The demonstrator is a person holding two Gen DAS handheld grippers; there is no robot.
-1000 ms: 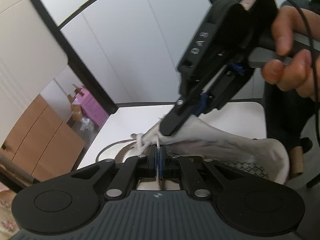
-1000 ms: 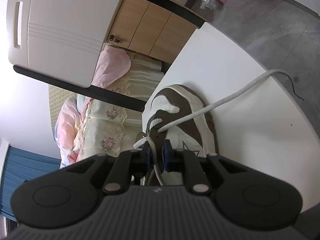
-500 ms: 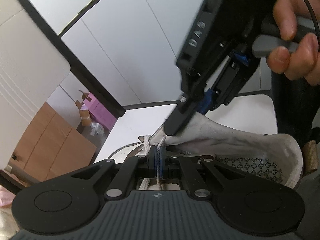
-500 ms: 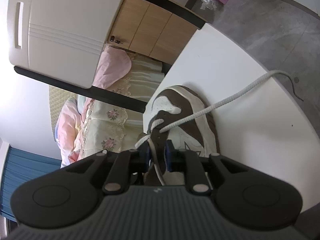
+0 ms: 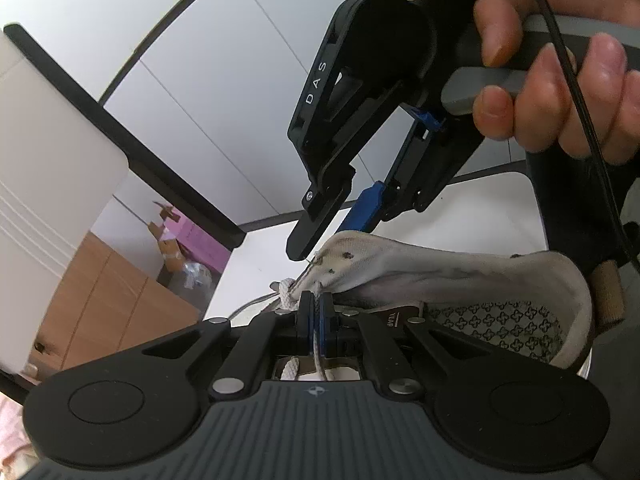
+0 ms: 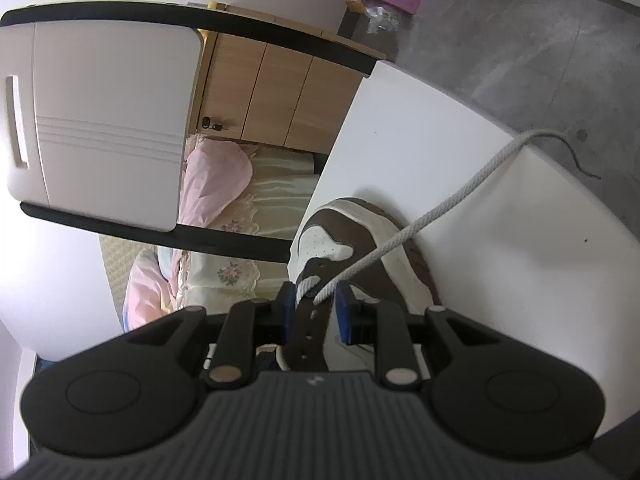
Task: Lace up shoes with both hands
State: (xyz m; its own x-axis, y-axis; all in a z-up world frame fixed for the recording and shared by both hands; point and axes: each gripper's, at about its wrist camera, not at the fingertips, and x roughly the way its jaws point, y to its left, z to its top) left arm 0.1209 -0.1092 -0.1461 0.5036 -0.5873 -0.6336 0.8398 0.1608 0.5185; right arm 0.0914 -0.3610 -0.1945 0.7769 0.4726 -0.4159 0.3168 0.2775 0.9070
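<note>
Left tool pinches the lace; right tool, just opened, straddles the shoe's eyelet strip untouched.

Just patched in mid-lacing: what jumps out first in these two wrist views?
The brown-and-cream leather sneaker lying on the white table, with a white braided shoelace running from its eyelets off over the table edge. The left gripper is pinched shut on a lace strand at the shoe's opening. The right gripper has just been opening, its blue fingers straddling the brown eyelet strip.
</note>
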